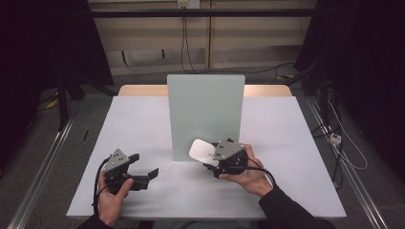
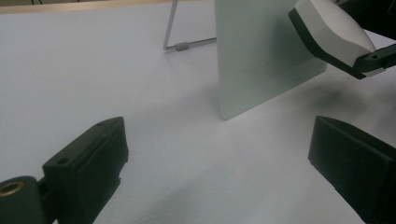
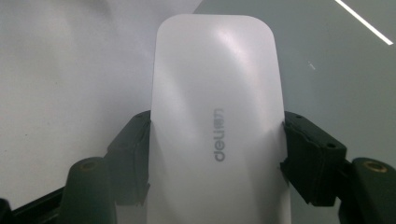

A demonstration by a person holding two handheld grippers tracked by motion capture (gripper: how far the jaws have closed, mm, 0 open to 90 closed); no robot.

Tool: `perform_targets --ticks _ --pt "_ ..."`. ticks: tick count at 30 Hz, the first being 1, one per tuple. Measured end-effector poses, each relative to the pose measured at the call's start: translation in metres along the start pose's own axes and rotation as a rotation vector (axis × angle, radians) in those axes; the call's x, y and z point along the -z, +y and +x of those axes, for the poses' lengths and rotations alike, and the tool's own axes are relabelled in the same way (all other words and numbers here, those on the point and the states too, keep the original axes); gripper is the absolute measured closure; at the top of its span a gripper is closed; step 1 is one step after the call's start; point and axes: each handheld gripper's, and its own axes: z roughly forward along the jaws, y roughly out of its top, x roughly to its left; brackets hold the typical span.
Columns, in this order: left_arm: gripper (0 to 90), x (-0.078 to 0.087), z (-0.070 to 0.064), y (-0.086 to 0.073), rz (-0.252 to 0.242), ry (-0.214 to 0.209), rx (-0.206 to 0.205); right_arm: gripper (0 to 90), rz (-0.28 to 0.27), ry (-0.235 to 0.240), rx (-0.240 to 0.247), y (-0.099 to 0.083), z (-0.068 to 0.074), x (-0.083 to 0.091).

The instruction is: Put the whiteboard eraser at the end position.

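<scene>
Right hand-held gripper (image 1: 210,160): jaws pinch a white mouse by its two long sides, one jaw against each side, seen up close in the right gripper view.
Mouse (image 3: 217,116): white top with grey lettering, black underside; it sticks out forward past the jaw tips, lifted off the surface.
Panel (image 1: 206,114): pale grey-green, standing upright just beyond the mouse's front end, propped by a wire stand (image 2: 180,45) behind it.
Left hand-held gripper (image 1: 143,164): jaws spread wide with nothing between them, resting low over the surface, well apart from the right one.
Seen from the left hand-held gripper: the mouse is ahead and up to the right, the panel's edge beside it.
Surface (image 1: 143,124): white.
</scene>
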Motion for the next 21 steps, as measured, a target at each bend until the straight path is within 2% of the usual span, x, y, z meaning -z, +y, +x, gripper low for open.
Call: perform_targets --ticks 4,6,13,16,21 --pt "4.7 -0.001 -0.002 0.001 0.005 0.000 0.001 31.7 0.007 0.013 -0.008 -0.003 0.001 0.003" --pt "4.7 -0.001 -0.003 0.001 0.007 0.000 -0.013 31.7 0.013 0.021 -0.018 -0.005 0.000 0.004" --pt "4.7 -0.001 -0.004 0.001 0.006 0.000 -0.009 31.6 0.019 0.038 -0.055 -0.009 -0.004 0.012" --pt "4.7 -0.001 -0.003 0.001 0.005 0.000 -0.011 31.7 0.029 0.064 -0.083 -0.013 -0.006 0.015" --pt "4.7 -0.001 -0.003 0.001 0.004 -0.001 -0.011 31.6 0.053 0.088 -0.102 -0.020 -0.004 0.020"
